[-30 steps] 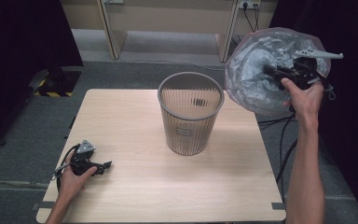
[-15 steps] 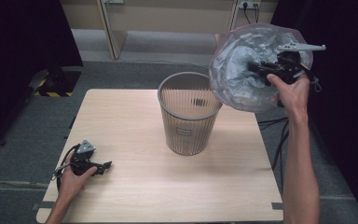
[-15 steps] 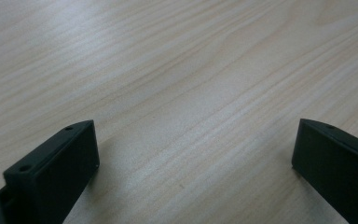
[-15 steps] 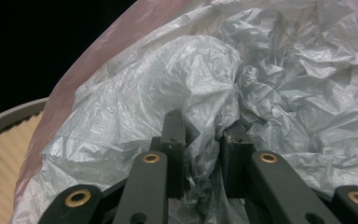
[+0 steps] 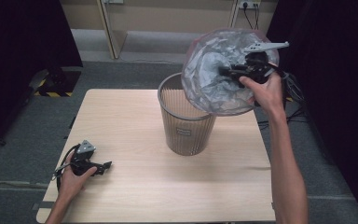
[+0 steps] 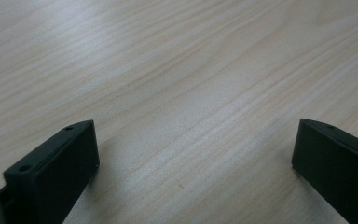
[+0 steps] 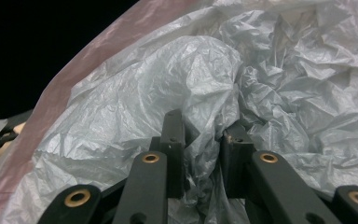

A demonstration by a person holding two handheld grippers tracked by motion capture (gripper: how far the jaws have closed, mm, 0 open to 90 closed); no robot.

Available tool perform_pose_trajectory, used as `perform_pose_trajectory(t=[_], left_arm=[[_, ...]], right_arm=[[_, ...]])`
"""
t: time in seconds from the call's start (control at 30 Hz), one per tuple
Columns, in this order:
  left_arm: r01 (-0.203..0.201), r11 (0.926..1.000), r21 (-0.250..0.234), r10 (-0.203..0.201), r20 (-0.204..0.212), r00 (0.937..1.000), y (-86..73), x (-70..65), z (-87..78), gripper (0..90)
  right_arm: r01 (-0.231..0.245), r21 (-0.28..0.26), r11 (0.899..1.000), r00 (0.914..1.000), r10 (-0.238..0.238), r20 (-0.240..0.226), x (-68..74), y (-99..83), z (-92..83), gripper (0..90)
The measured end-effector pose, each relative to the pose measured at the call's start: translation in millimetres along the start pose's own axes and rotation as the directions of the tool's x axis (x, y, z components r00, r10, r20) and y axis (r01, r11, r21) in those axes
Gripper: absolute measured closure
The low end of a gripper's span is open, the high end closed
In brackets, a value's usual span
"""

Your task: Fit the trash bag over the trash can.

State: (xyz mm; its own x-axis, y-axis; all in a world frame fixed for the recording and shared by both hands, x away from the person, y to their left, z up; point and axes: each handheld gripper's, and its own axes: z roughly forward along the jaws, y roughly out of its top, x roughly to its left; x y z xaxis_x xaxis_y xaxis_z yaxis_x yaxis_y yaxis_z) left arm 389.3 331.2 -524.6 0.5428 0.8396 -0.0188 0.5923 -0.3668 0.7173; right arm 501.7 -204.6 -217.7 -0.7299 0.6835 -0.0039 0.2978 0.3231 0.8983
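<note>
A crumpled translucent grey plastic bag with a pinkish rim hangs in the air above the right side of a grey mesh wastebasket. My right gripper is shut on a fold of the bag, with plastic bunched between its two black jaws. The basket stands upright in the middle of the wooden table. My left gripper rests on the table at the near left, open, with bare wood between its jaws.
Dark curtains flank the table on both sides. Grey floor runs behind the table, with a yellow-black marked object at the left. Cables trail off the table's right edge.
My right gripper has carried the bag leftward, from beyond the table's right edge to over the basket's rim. The left gripper has stayed put.
</note>
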Motion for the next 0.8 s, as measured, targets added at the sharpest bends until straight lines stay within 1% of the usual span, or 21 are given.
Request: perform_pose_trajectory(t=[0.13, 0.27, 0.4, 0.53, 0.57, 0.6, 0.67, 0.8], left_arm=[[-0.002, 1.0000, 0.000, 0.002, 0.001, 1.0000, -0.1, -0.1, -0.1, 0.0], [-0.002, 1.0000, -0.002, 0.002, 0.001, 1.0000, -0.2, -0.3, 0.0, 0.0], [-0.002, 1.0000, -0.002, 0.002, 0.001, 1.0000, -0.2, -0.4, 0.0, 0.0], [-0.003, 1.0000, -0.002, 0.003, 0.002, 1.0000, -0.2, -0.5, 0.0, 0.0], [-0.003, 1.0000, -0.002, 0.003, 0.002, 1.0000, -0.2, -0.5, 0.0, 0.0], [-0.003, 1.0000, -0.002, 0.003, 0.002, 1.0000, -0.2, -0.5, 0.0, 0.0], [-0.003, 1.0000, -0.002, 0.003, 0.002, 1.0000, -0.2, -0.6, -0.1, 0.0], [-0.003, 1.0000, -0.001, 0.003, 0.002, 1.0000, -0.3, -0.6, -0.1, 0.0]], right_arm=[[0.012, 0.024, 1.000, 0.9986, -0.011, -0.052, 10.9, 0.7, 17.0, 74.9], [0.010, 0.021, 1.000, 0.9948, -0.007, -0.102, 18.2, 2.1, 27.0, 74.9], [0.017, 0.016, 1.000, 0.9920, -0.015, -0.126, 24.9, 6.9, 30.5, 74.9], [0.017, 0.004, 1.000, 0.9858, -0.016, -0.167, 31.6, 12.1, 31.6, 74.8], [0.019, -0.001, 1.000, 0.9848, -0.019, -0.172, 33.6, 13.1, 31.3, 74.8], [0.029, -0.002, 1.000, 0.9856, -0.029, -0.167, 37.0, 14.4, 31.4, 74.5], [0.029, 0.002, 1.000, 0.9849, -0.029, -0.171, 38.5, 14.6, 32.4, 74.5], [0.049, 0.030, 0.998, 0.9839, -0.043, -0.173, 44.8, 12.2, 40.7, 74.4]])
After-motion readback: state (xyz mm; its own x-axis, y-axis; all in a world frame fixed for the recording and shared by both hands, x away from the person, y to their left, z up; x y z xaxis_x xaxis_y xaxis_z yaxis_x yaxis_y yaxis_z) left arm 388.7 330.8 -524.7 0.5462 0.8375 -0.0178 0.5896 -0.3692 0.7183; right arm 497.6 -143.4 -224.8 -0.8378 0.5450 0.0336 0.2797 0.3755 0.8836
